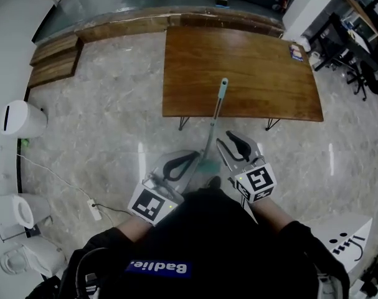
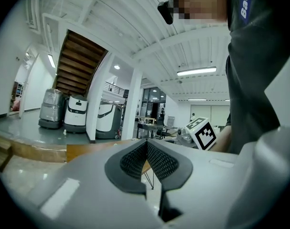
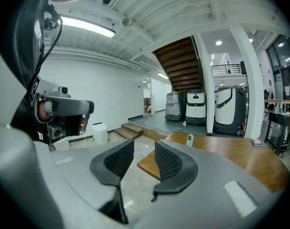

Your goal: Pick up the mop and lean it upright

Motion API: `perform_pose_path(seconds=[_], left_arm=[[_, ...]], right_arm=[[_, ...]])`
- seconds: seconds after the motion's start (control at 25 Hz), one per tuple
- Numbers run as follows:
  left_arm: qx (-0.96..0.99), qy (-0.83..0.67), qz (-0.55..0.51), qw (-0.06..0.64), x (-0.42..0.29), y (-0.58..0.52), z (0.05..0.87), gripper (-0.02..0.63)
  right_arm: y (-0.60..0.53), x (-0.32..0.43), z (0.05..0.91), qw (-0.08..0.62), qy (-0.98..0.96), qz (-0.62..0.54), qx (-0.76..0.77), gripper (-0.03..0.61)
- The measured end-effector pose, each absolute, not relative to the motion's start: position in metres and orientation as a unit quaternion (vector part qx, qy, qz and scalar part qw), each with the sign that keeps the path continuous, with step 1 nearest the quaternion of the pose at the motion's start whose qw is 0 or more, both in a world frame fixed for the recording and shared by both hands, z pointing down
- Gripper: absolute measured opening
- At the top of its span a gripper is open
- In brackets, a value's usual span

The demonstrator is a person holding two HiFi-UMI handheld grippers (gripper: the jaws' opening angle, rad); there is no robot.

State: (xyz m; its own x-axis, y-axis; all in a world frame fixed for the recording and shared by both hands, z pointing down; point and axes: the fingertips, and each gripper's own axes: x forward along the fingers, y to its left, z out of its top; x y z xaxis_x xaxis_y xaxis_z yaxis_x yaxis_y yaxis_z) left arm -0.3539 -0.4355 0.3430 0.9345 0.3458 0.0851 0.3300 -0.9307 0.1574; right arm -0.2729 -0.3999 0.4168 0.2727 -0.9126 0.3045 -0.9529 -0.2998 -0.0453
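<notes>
The mop (image 1: 215,118) stands tilted, its pale teal handle tip resting against the front edge of the brown wooden table (image 1: 251,67) and its teal head (image 1: 207,166) on the floor just ahead of me. My left gripper (image 1: 193,157) hangs left of the mop head, its pads closed together with nothing between them (image 2: 146,144). My right gripper (image 1: 223,138) sits just right of the shaft, apart from it, jaws open and empty (image 3: 145,151). In the right gripper view the handle tip (image 3: 190,140) shows against the table (image 3: 240,156).
The floor is polished marble. A white bin (image 1: 20,118) stands at the left wall, wooden steps (image 1: 55,58) at the back left, and a power strip (image 1: 94,209) with its cable lies at the near left. Office chairs (image 1: 357,48) crowd the far right. White machines (image 3: 196,106) are parked beyond the table.
</notes>
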Motion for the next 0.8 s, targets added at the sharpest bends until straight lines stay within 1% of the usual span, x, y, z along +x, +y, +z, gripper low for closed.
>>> perform_pose_path(seconds=[0.28,0.44,0.68,0.8], left_arm=[[0.989,0.116,0.069,0.06,-0.345,-0.443,0.342,0.017],[0.991,0.094,0.073,0.056,-0.343,-0.445,0.343,0.017],[0.993,0.068,0.08,0.052,-0.351,-0.456,0.344,0.017],[0.993,0.059,0.084,0.049,-0.358,-0.46,0.344,0.017]], right_arm=[[-0.401,-0.23,0.454,0.087,-0.6,0.168,0.777,0.184],[-0.405,-0.21,0.476,0.09,-0.6,0.188,0.772,0.234],[-0.42,-0.186,0.507,0.089,-0.596,0.222,0.767,0.282],[-0.426,-0.172,0.528,0.084,-0.584,0.25,0.767,0.32]])
